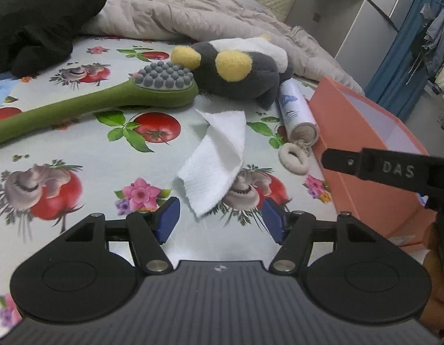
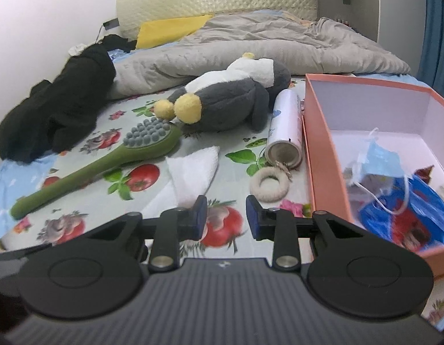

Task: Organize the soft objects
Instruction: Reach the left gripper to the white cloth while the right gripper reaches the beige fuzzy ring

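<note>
A crumpled white cloth (image 1: 216,158) (image 2: 190,169) lies on the fruit-print sheet. Its near corner reaches between the blue pads of my left gripper (image 1: 221,220), which is open and does not touch it. My right gripper (image 2: 226,218) is open over the sheet with nothing between its fingers, the cloth just to its left. A grey, white and yellow plush penguin (image 1: 236,72) (image 2: 227,106) lies on its side behind the cloth. A white fuzzy ring (image 1: 293,158) (image 2: 269,185) on a small chain rests beside the pink box (image 1: 365,189) (image 2: 316,143).
A green massage brush (image 1: 107,100) (image 2: 107,164) lies left of the cloth; a white can (image 1: 296,109) (image 2: 285,126) lies along the box. The box holds a blue face mask (image 2: 377,158) and a blue bag (image 2: 408,212). Black clothing (image 1: 35,20) and a grey duvet (image 1: 193,17) fill the back.
</note>
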`<state>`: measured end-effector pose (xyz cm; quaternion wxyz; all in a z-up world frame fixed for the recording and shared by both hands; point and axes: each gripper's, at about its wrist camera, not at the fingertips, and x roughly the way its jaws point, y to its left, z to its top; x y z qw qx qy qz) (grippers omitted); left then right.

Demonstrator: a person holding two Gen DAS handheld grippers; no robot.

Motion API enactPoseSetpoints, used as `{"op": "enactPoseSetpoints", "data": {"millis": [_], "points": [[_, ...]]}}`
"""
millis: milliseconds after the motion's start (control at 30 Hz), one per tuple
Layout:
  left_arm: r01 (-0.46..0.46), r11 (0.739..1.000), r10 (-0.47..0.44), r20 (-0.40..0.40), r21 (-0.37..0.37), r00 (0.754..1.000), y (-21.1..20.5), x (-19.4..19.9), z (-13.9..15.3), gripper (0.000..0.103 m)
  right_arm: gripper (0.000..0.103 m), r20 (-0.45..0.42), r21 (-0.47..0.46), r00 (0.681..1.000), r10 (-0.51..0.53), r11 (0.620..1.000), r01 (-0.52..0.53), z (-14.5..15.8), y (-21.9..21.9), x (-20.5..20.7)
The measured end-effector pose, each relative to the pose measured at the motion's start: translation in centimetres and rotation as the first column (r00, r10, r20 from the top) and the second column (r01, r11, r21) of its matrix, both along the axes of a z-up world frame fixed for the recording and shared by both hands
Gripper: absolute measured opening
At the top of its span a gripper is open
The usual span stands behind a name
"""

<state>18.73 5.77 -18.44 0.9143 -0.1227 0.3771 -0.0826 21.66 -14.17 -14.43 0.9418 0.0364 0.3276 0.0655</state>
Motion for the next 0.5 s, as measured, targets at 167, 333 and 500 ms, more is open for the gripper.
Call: {"op": "enactPoseSetpoints", "data": {"millis": [167, 333, 500], "points": [[0.009, 0.998, -0.010, 0.017, 0.059, 1.000, -0.3, 2.3, -1.3, 0.069, 0.034, -0.014, -0.026, 1.000, 0.000, 1.000, -0.001, -1.7, 0.5, 2.8], [0.033, 0.991, -0.043, 0.072, 0.126, 0.996, -0.7, 3.8, -1.9, 0.069, 0.034, -0.018, -0.045, 1.000, -0.019, 0.999, 0.018, -3.8, 0.0, 5.1], [0.048, 0.990, -0.060, 0.090, 0.133, 0.994, -1.1, 5.1, -2.6, 0.069, 0.034, -0.027, -0.072, 0.999, -0.035, 0.997, 0.033, -5.5, -0.2, 7.4]]}}
